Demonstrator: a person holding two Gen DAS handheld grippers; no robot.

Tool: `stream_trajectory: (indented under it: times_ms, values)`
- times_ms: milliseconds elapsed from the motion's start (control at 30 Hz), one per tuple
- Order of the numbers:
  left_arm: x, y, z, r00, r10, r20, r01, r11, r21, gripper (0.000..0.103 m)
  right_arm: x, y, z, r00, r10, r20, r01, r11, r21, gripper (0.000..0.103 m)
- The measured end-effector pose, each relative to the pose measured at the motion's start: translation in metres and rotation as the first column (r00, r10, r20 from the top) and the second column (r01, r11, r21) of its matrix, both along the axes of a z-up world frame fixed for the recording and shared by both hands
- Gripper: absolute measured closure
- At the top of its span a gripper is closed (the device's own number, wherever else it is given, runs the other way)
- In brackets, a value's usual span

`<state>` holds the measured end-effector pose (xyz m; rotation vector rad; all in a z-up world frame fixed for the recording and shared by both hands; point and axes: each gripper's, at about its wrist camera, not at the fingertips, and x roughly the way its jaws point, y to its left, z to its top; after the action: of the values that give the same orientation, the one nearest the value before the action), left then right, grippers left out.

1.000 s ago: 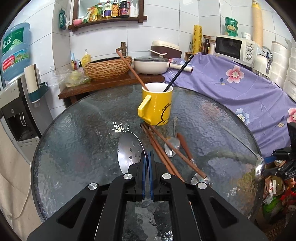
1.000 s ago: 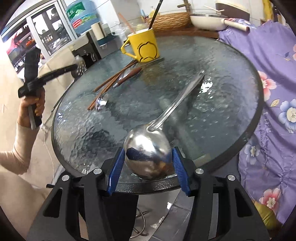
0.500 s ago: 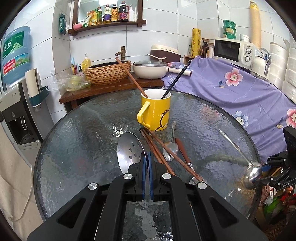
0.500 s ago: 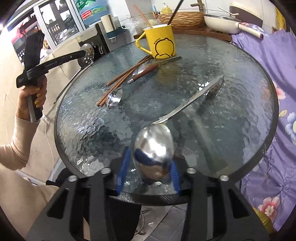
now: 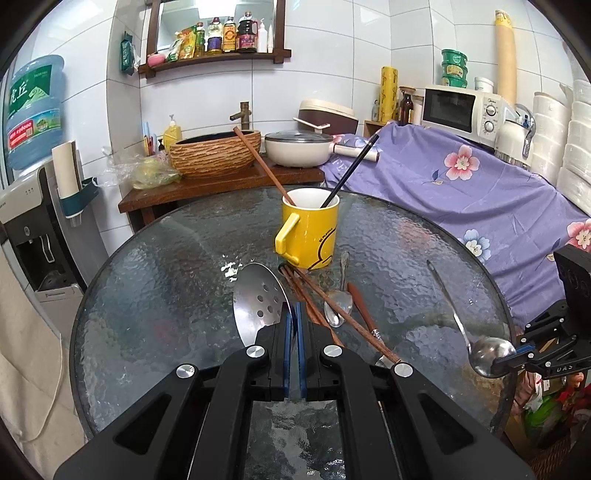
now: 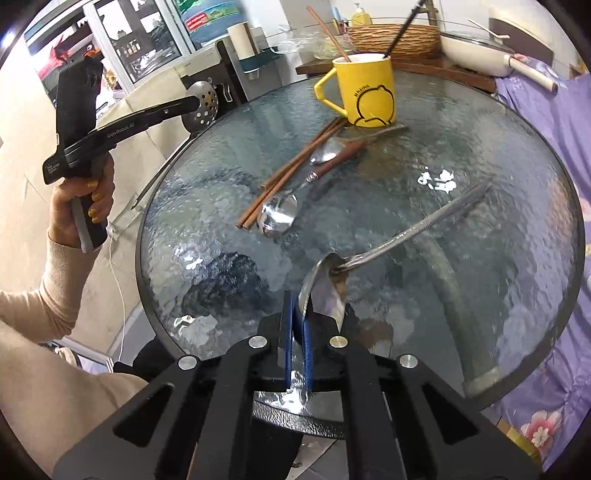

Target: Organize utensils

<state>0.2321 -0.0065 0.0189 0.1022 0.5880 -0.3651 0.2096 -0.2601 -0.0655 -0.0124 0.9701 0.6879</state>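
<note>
Right gripper [image 6: 298, 325] clamps the ladle [image 6: 325, 291] bowl edge at the glass table [image 6: 517, 221] rim, angled downward. Left gripper [image 5: 294, 325], clenched on the slotted spoon [image 5: 258, 299], is hand-held [image 6: 79, 210] beyond the edge, visible only from the right wrist; yellow mug [image 5: 309, 229] stands mid-table

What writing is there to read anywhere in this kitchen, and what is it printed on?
"GenRobot.AI": on the left gripper.
"DAS": on the right gripper.
"Midea": on the microwave.
Blurred: lettering on the yellow mug, water jug label, shelf bottles.
</note>
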Motion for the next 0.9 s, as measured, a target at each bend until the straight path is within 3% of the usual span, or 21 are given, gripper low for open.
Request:
stream_trajectory:
  times_ms: [433, 567, 900]
  values:
    - [-0.004, -0.001, 0.033, 0.995, -0.06, 0.079, 0.067, 0.994, -0.086, 0.1, 0.022, 0.029, 0.052, 0.993, 0.094, -0.066, -0.082, 0.982, 0.17, 0.098]
    - [-0.003, -0.004, 0.049, 0.99, -0.081, 0.112, 0.094, 0.989, -0.112, 0.1, 0.032, 0.036, 0.077, 0.986, 0.132, -0.1, -0.102, 0.961, 0.259, 0.098]
    - [0.01, -0.017, 0.083, 0.98, -0.111, 0.162, 0.137, 0.978, -0.159, 0.1, 0.059, 0.051, 0.132, 0.968, 0.202, -0.146, -0.135, 0.917, 0.374, 0.098]
